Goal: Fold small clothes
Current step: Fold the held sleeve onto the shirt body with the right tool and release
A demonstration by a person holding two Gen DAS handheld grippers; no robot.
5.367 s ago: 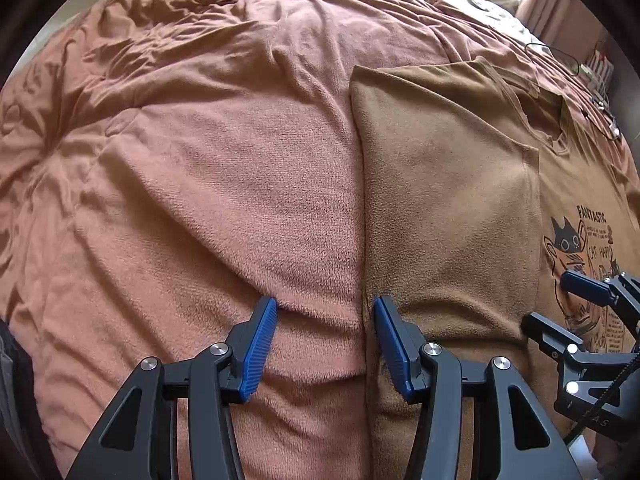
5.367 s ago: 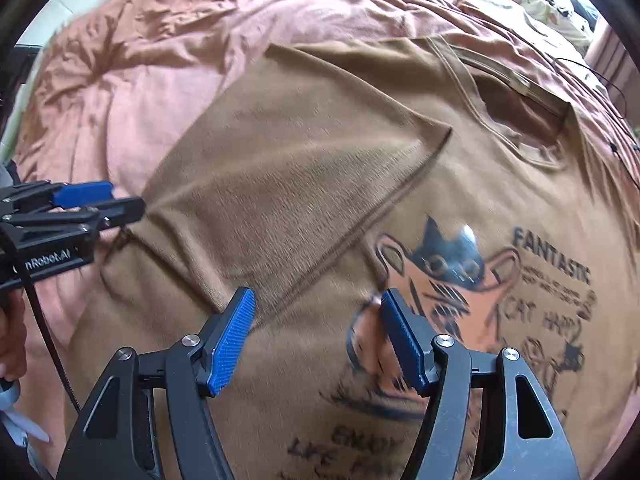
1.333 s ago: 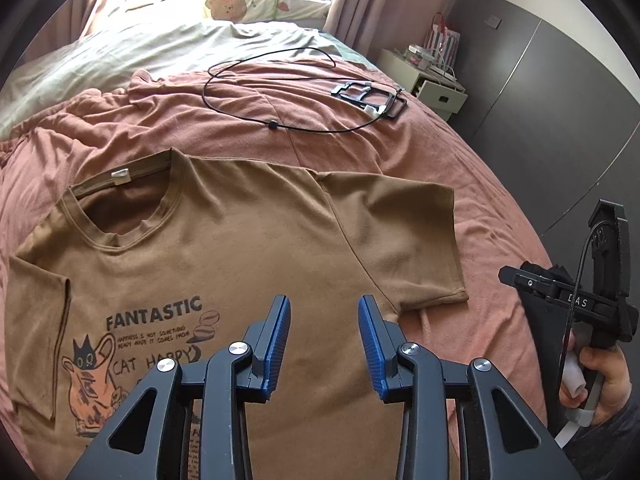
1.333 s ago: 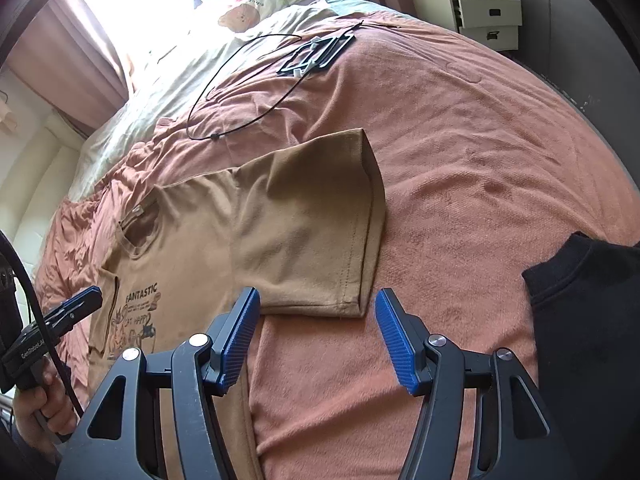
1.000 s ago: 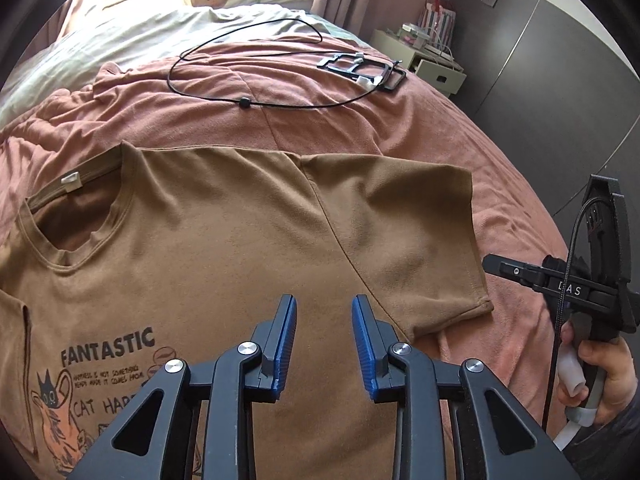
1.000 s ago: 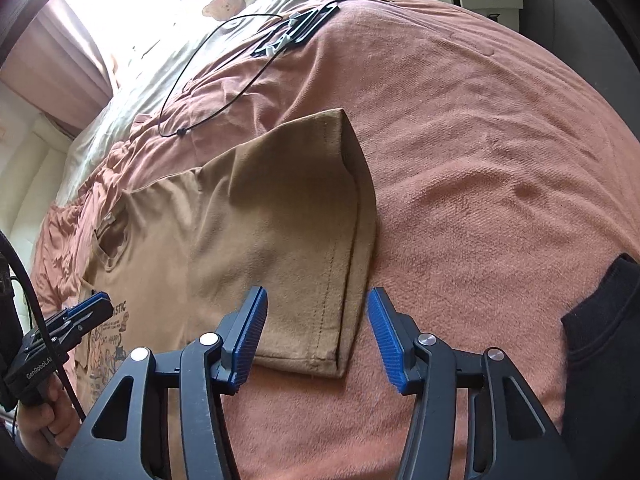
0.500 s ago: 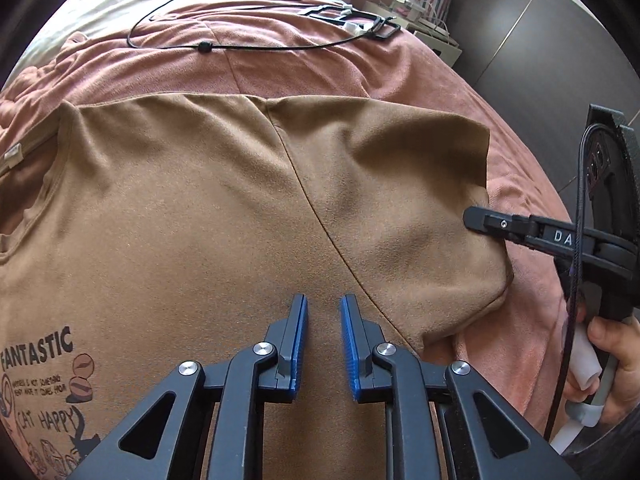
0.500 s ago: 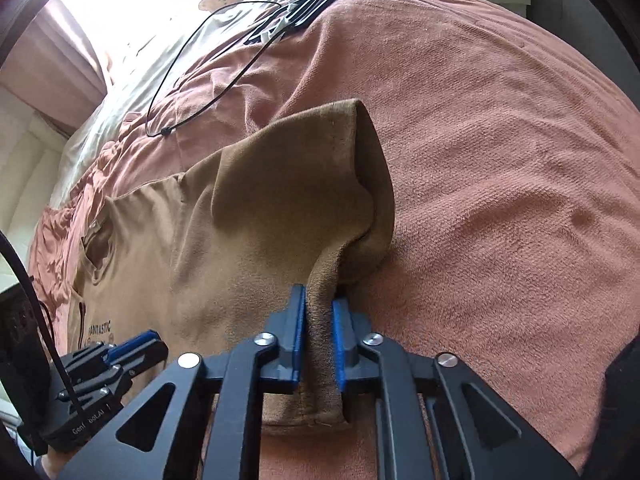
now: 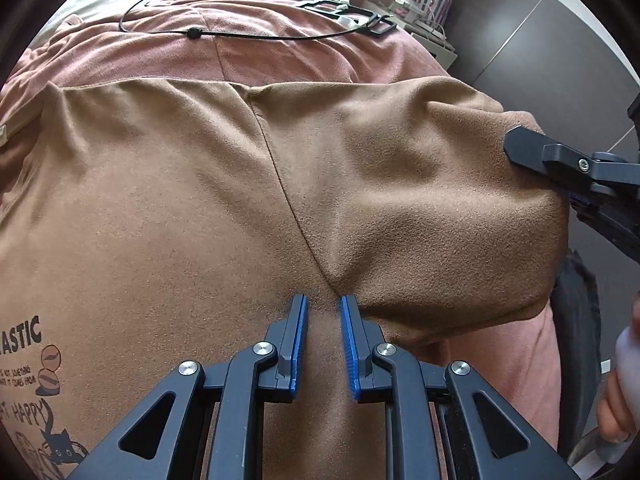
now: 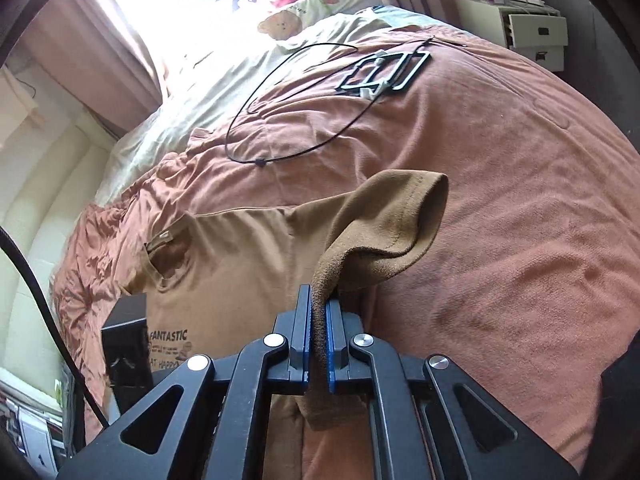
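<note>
One brown T-shirt [image 9: 168,216] – right tool [image 10: 318,312] clamps its sleeve, left tool [image 9: 323,312] narrowly parted

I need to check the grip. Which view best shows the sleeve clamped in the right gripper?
The right wrist view: the sleeve runs straight between the right gripper pads, lifted off the bed. The left wrist view shows the sleeve bulging, with that gripper only at its edge.

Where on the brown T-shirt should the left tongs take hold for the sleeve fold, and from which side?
On the brown T-shirt, the left tongs should pinch at the underarm, where the sleeve seam ends. Come from the hem side, low along the cloth. The right tongs already hold the sleeve raised, so the fabric puckers there into a ridge that likely suits a pinch.
</note>
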